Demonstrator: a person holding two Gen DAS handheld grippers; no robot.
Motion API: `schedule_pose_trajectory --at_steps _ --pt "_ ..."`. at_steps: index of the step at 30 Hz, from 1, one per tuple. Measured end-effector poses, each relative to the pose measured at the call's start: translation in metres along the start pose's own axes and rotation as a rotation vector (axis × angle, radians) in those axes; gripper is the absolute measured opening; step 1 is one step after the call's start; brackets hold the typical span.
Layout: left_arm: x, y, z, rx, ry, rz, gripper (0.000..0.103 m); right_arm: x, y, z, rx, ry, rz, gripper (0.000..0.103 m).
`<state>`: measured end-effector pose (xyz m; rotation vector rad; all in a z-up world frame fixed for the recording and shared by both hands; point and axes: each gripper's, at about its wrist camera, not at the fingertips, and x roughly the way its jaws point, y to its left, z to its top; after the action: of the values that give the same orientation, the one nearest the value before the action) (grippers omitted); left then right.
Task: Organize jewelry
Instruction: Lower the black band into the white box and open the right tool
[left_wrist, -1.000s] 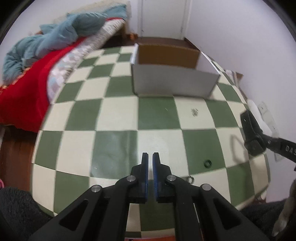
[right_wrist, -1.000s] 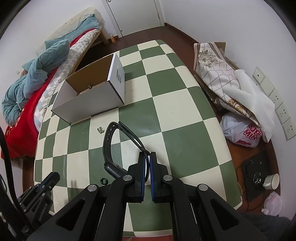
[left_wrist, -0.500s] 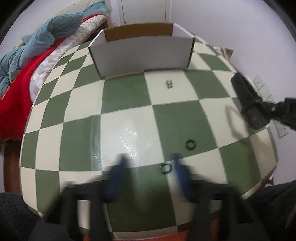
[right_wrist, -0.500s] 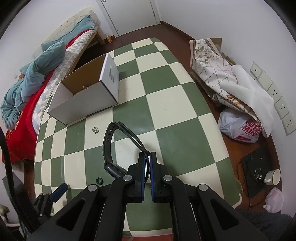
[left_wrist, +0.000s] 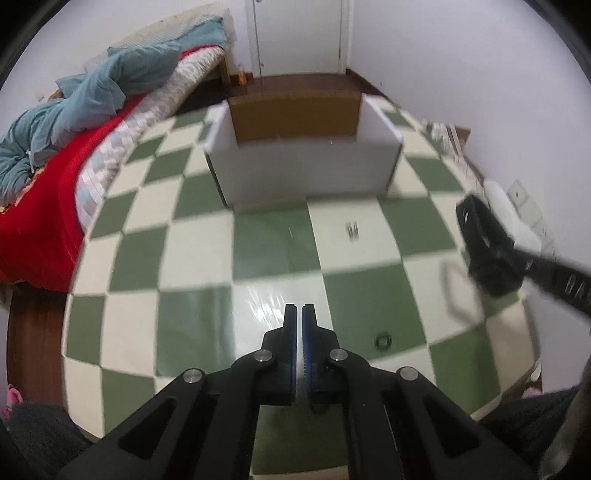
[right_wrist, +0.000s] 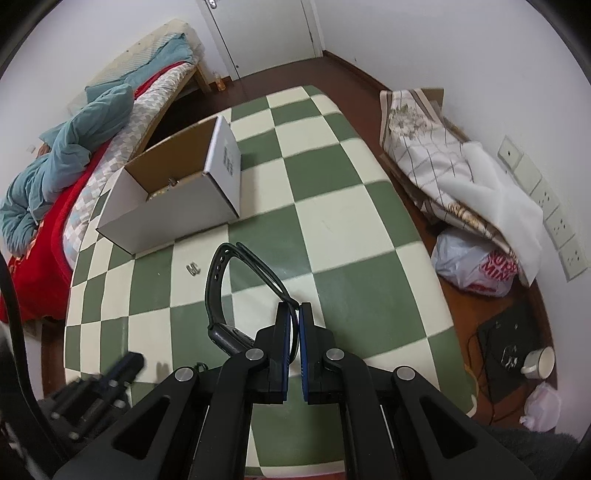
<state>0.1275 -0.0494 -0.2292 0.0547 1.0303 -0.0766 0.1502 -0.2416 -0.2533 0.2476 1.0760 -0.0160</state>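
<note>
Your right gripper (right_wrist: 294, 314) pinches the watch (right_wrist: 221, 295) strap (clear of table (right_wrist: 332, 221)) for boxing; box (right_wrist: 177, 210) at 11 o'clock; left gripper (left_wrist: 299, 314) closed, seemingly empty.

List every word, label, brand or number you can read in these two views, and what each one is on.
"MINI", red letters with a cut-off line above, on the plastic bag on the floor.
Black print on the box end panel: too small to read.
White letters on the right gripper arm, seen from the left wrist: blurred, unreadable.
Nothing else carries text.
</note>
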Motion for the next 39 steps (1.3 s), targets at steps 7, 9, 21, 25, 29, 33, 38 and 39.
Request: schedule_pose_trajectory --at_steps 7,9,21,25,29,33,38,39 --pt "-0.026 0.019 0.055 -0.034 -0.093 0.005 0.000 -0.011 0.027 0.022 -0.044 -0.047 0.020 0.005" --pt "-0.031 0.024 0.070 -0.034 -0.121 0.010 0.000 -0.014 0.036 0.032 -0.055 -0.063 0.028 0.005" --pt "-0.021 0.045 0.155 -0.050 -0.204 0.023 0.000 -0.007 0.092 0.107 -0.119 -0.126 0.058 0.005" --pt "-0.002 0.051 0.172 -0.062 -0.189 0.025 0.000 0.013 0.106 0.126 -0.154 -0.118 0.046 0.005" --pt "0.016 0.057 0.182 -0.074 -0.166 0.022 0.000 0.035 0.114 0.139 -0.174 -0.102 0.030 0.005" --pt "0.031 0.061 0.186 -0.090 -0.138 0.013 0.000 0.057 0.118 0.149 -0.186 -0.080 0.023 0.005" --pt "0.043 0.064 0.189 -0.104 -0.113 -0.004 0.000 0.071 0.120 0.156 -0.200 -0.064 0.011 0.005" --pt "0.044 0.064 0.190 -0.106 -0.109 -0.011 0.000 0.073 0.121 0.157 -0.202 -0.060 0.009 0.005"
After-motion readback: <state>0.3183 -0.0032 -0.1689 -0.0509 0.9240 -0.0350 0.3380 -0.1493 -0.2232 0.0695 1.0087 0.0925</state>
